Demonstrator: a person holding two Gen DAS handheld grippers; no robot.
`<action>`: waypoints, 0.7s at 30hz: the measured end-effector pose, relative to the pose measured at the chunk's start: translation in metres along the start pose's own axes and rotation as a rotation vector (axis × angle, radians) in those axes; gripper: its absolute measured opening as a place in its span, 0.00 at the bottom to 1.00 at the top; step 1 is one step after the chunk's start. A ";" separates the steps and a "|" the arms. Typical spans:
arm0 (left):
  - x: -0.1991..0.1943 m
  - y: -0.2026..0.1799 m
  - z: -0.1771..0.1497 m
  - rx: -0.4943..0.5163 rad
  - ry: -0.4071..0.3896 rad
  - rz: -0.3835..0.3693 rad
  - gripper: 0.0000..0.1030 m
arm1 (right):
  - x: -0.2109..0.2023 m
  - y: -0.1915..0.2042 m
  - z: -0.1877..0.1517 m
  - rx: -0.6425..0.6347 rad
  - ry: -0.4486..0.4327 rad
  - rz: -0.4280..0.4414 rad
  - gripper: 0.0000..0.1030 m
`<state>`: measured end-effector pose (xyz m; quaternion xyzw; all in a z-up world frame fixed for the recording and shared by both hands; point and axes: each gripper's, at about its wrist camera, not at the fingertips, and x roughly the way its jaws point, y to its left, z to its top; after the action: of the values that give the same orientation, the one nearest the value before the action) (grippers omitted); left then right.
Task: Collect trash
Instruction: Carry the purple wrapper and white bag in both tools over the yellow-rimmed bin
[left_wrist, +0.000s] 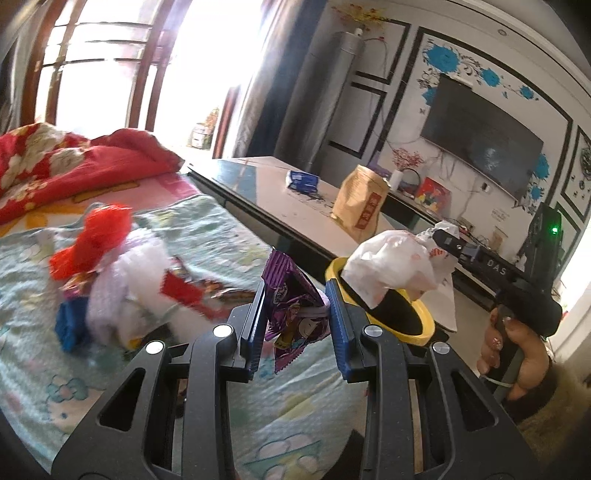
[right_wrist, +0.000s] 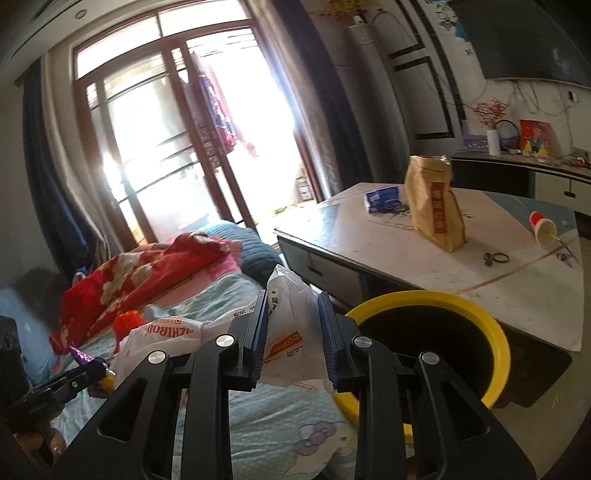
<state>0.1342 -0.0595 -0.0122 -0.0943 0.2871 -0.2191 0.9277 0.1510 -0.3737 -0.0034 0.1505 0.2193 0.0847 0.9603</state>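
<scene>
Bedding in pale green with cartoon prints fills the ground under both tools; a low table stands beyond, a bright glass door behind.

Left gripper: fingers partly closed, pinching a purple snack wrapper that stands up between the blue pads. It hangs free of the bedding. Ahead and to its right is the bin, yellow rim, black inside, just past the right finger.

Right gripper: narrowed onto a white plastic bag with orange print. The bag bulges above and below the pads, and one loose tail trails off to the left. The bin sits immediately to the right of this gripper, mouth open and near. From the left wrist view the bag is already hovering over the rim.

Step in hand, by my reading: drop both pieces into the bin.

- Bag first (it is closer). Carry it until the whole bulk, tail included, is above the black opening, then release; a light bag may catch on the rim.
- Wrapper second. Swing it right, over the rim, and open wide so the foil does not cling to a pad.
- Keep the two tools from crossing above the mouth.

More litter remains left of the left gripper: a blurred heap of red, white and blue.
</scene>
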 end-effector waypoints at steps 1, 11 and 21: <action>0.003 -0.004 0.001 0.005 0.002 -0.007 0.24 | 0.000 -0.004 0.001 0.005 -0.004 -0.009 0.25; 0.033 -0.032 0.004 0.034 0.021 -0.067 0.24 | -0.001 -0.039 0.005 0.070 -0.026 -0.085 0.25; 0.069 -0.060 0.006 0.056 0.049 -0.123 0.24 | 0.004 -0.078 0.002 0.153 -0.025 -0.167 0.25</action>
<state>0.1671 -0.1445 -0.0233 -0.0804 0.2973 -0.2860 0.9074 0.1626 -0.4468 -0.0286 0.2056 0.2250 -0.0147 0.9523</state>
